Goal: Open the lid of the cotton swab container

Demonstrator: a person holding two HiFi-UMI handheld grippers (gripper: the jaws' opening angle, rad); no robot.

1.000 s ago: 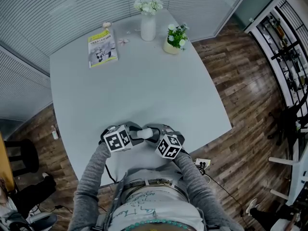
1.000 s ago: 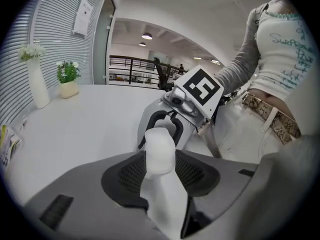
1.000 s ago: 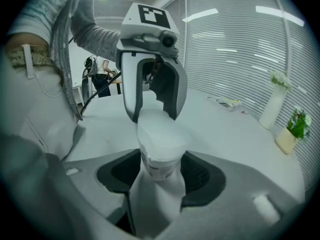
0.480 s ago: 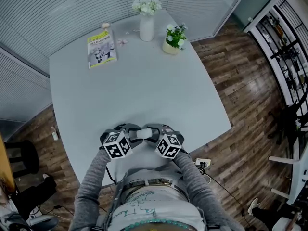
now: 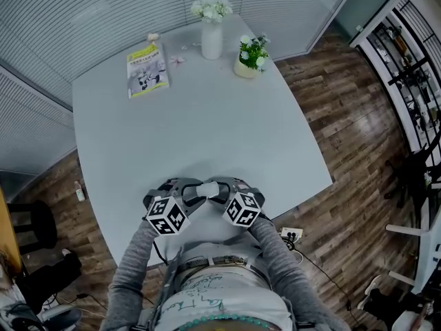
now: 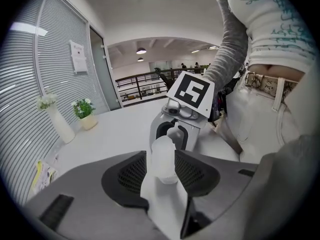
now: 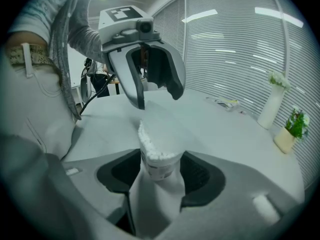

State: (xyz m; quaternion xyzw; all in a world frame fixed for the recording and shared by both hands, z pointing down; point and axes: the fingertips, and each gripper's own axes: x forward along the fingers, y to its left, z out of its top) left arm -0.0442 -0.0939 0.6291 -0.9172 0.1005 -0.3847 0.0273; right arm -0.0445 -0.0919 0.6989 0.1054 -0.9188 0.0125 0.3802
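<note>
The cotton swab container (image 7: 158, 168), a small white tub, stands between my right gripper's (image 7: 159, 160) jaws, which are shut on its sides. Its top is bare and the white swab heads (image 7: 151, 145) show. My left gripper (image 6: 161, 160) is shut on the translucent white lid (image 6: 164, 150), held apart from the tub. In the head view both grippers face each other over the table's near edge, the left gripper (image 5: 191, 191) and the right gripper (image 5: 220, 189) with the white container (image 5: 207, 189) between them. From the right gripper view the left gripper (image 7: 151, 86) hangs just above and beyond the tub.
The pale grey table (image 5: 207, 123) carries a white vase of flowers (image 5: 212, 38), a small potted plant (image 5: 251, 55) and a booklet (image 5: 147, 69) at its far side. Wooden floor surrounds it, with a power strip (image 5: 289, 234) near the right elbow.
The left gripper has drawn back toward the person and tilted, its marker cube now lower in the head view. The right gripper has barely moved.
</note>
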